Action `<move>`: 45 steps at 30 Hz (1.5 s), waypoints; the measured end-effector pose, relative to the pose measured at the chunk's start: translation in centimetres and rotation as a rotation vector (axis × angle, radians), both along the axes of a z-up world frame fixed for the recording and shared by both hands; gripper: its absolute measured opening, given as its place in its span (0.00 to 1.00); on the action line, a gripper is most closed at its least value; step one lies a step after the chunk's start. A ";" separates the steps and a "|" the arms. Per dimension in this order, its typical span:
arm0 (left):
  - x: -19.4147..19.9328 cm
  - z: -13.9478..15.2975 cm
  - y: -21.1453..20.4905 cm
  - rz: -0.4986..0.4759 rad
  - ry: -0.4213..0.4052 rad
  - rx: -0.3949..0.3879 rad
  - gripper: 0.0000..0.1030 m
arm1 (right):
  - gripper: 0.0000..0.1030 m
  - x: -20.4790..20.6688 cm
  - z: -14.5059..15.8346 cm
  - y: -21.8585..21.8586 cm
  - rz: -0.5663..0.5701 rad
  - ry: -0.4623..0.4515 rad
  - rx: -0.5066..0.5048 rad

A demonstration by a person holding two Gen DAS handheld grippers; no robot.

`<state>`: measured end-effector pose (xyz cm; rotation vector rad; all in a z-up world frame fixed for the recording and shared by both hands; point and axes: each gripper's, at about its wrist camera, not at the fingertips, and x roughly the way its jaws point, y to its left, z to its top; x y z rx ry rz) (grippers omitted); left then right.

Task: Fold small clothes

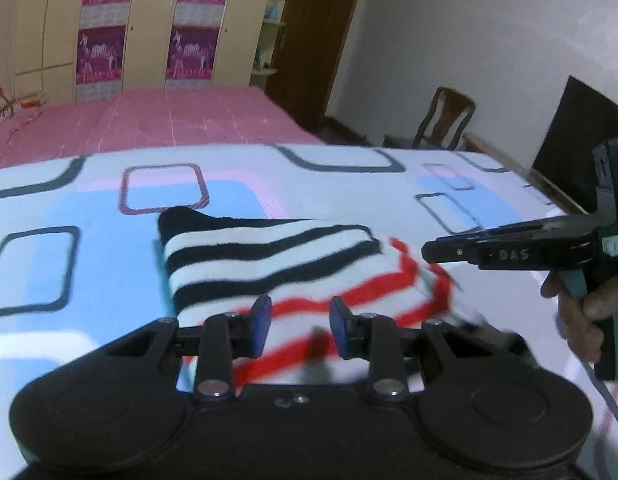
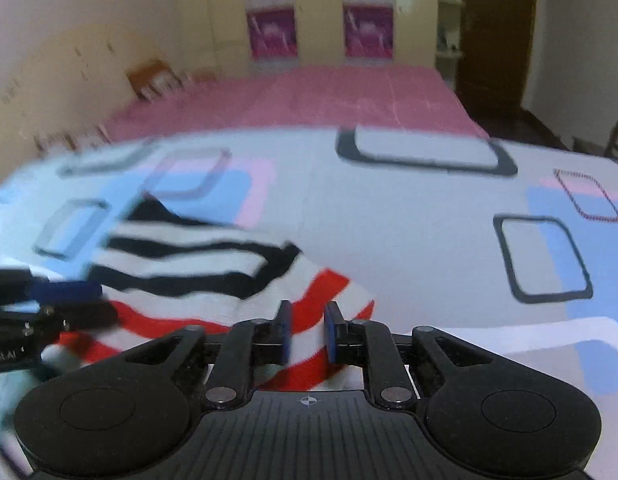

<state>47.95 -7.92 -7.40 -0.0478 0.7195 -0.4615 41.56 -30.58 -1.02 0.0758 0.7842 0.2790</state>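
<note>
A small striped garment [image 1: 269, 264] lies folded on the patterned sheet [image 1: 89, 248], black and white stripes on top, red and white stripes below. My left gripper [image 1: 300, 326] is open, with its blue pads just above the garment's near red-striped edge. My right gripper [image 2: 306, 334] is open with a narrow gap, over the red-striped corner of the garment [image 2: 213, 280]. The right gripper also shows in the left wrist view [image 1: 433, 250], at the garment's right edge. The left gripper shows blurred at the left of the right wrist view [image 2: 69, 300].
The sheet [image 2: 409, 240] with blue, pink and black squares covers the work surface. A pink bed [image 1: 169, 120] lies behind it. A wooden chair [image 1: 445, 120] and a dark screen [image 1: 581, 128] stand at the right. Wardrobes [image 1: 149, 20] line the back wall.
</note>
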 end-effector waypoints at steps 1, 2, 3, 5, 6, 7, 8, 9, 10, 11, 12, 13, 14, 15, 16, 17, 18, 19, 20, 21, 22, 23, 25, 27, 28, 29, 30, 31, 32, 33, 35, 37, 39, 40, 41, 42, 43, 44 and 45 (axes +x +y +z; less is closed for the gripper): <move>-1.0 0.3 0.3 0.000 -0.001 -0.001 0.28 | 0.16 -1.3 0.6 0.1 0.042 -0.007 0.007; -2.2 0.6 0.8 0.002 0.004 -0.021 0.25 | 0.16 -2.7 1.0 0.3 0.083 -0.018 0.008; -3.0 0.8 1.0 -0.001 0.014 -0.040 0.25 | 0.15 -3.9 1.3 0.7 0.115 -0.023 0.003; -5.0 1.3 1.0 -0.009 0.001 -0.026 0.25 | 0.15 -6.5 1.2 1.4 0.174 -0.015 -0.019; -6.0 1.4 0.9 -0.018 -0.001 -0.007 0.25 | 0.15 -7.6 1.1 1.7 0.186 -0.007 -0.023; -6.9 1.4 0.8 -0.023 0.009 -0.005 0.25 | 0.15 -8.8 0.9 1.7 0.195 0.005 -0.030; -7.4 1.3 0.9 -0.030 0.029 -0.026 0.25 | 0.15 -9.7 0.7 2.0 0.194 0.008 -0.041; -7.9 0.9 0.8 -0.042 0.058 -0.034 0.27 | 0.15 -10.8 0.4 2.0 0.189 0.010 -0.051; -8.3 0.3 0.5 -0.047 0.073 0.004 0.27 | 0.15 -11.6 -0.1 2.1 0.184 0.022 -0.064; -8.5 -0.5 0.0 -0.046 0.080 0.066 0.27 | 0.15 -12.1 -0.7 2.4 0.177 0.044 -0.079; -8.6 -1.4 -0.2 -0.036 0.096 0.113 0.24 | 0.15 -12.2 -1.8 2.8 0.170 0.077 -0.097; -8.7 -2.0 -0.2 -0.022 0.106 0.131 0.26 | 0.15 -12.7 -2.7 3.0 0.165 0.103 -0.098; -8.9 -2.2 0.0 -0.010 0.105 0.129 0.26 | 0.15 -13.2 -3.2 3.1 0.157 0.102 -0.086; -8.9 -2.3 0.4 0.007 0.112 0.110 0.26 | 0.15 -13.9 -2.9 2.8 0.157 0.094 -0.087; -8.9 -2.2 0.8 0.020 0.121 0.090 0.25 | 0.15 -14.1 -2.8 3.2 0.160 0.089 -0.099; -9.0 -1.8 1.0 0.024 0.117 0.076 0.25 | 0.15 -14.1 -2.5 3.3 0.159 0.087 -0.098; -9.2 -1.3 1.4 0.036 0.107 0.061 0.25 | 0.15 -14.4 -1.7 3.0 0.152 0.072 -0.077; -9.4 -0.9 1.9 0.052 0.103 0.041 0.23 | 0.15 -14.8 -0.8 2.4 0.131 0.044 -0.039; -9.7 -0.4 2.3 0.065 0.095 0.020 0.23 | 0.15 -15.1 -0.4 1.8 0.111 0.027 -0.017; -10.0 -0.1 2.6 0.077 0.083 0.010 0.23 | 0.15 -15.2 0.1 1.3 0.085 0.011 -0.006; -10.1 0.0 2.7 0.083 0.082 0.011 0.27 | 0.15 -15.4 0.4 0.8 0.065 -0.011 -0.004; -9.9 -0.2 2.6 0.082 0.089 0.010 0.28 | 0.15 -15.3 0.5 0.6 0.057 -0.019 0.003; -9.8 -1.2 2.0 0.090 0.126 0.031 0.30 | 0.15 -14.7 0.0 0.3 0.056 0.031 0.020; -9.8 -2.3 1.6 0.108 0.156 0.076 0.35 | 0.15 -13.8 -2.2 0.4 0.047 0.118 0.000; -9.6 -2.4 1.5 0.112 0.167 0.078 0.36 | 0.15 -13.6 -3.3 0.3 0.037 0.159 0.001; -9.6 -2.3 1.6 0.118 0.167 0.077 0.36 | 0.15 -13.6 -3.3 0.0 0.025 0.160 0.028; -9.6 -2.0 1.6 0.123 0.162 0.076 0.37 | 0.15 -13.6 -2.8 -0.1 0.022 0.161 0.038; -9.6 -1.6 1.8 0.132 0.154 0.070 0.36 | 0.15 -13.6 -2.3 -0.2 0.022 0.149 0.044; -9.6 -1.3 2.0 0.141 0.148 0.061 0.38 | 0.15 -13.8 -1.6 -0.4 0.019 0.127 0.060; -9.6 -0.9 2.1 0.156 0.139 0.057 0.52 | 0.15 -14.0 -1.0 -0.8 0.010 0.105 0.078; -9.4 -0.2 2.1 0.194 0.105 0.053 0.88 | 0.16 -13.8 0.0 -1.7 -0.028 0.062 0.117; -8.6 0.4 2.0 0.203 0.087 0.029 0.92 | 0.52 -13.0 0.3 -2.7 -0.076 0.062 0.175; -7.3 0.7 1.6 0.193 0.096 -0.010 0.92 | 0.74 -11.7 0.2 -3.8 -0.097 0.065 0.253; -6.6 0.6 1.5 0.191 0.108 -0.022 0.92 | 0.74 -10.9 0.1 -4.2 -0.101 0.087 0.289; -6.0 0.5 1.3 0.184 0.121 -0.032 0.92 | 0.73 -10.1 0.1 -4.6 -0.105 0.109 0.323; -5.2 0.2 1.2 0.174 0.144 -0.052 0.92 | 0.73 -9.3 -0.3 -5.1 -0.110 0.128 0.365; -4.5 -0.1 1.2 0.174 0.164 -0.076 0.92 | 0.73 -8.3 -0.8 -5.8 -0.116 0.151 0.416; -3.9 -0.4 1.3 0.175 0.186 -0.100 0.92 | 0.72 -7.6 -1.3 -6.4 -0.128 0.175 0.452; -3.2 -0.8 1.3 0.172 0.215 -0.124 0.90 | 0.59 -7.0 -1.7 -7.1 -0.133 0.198 0.489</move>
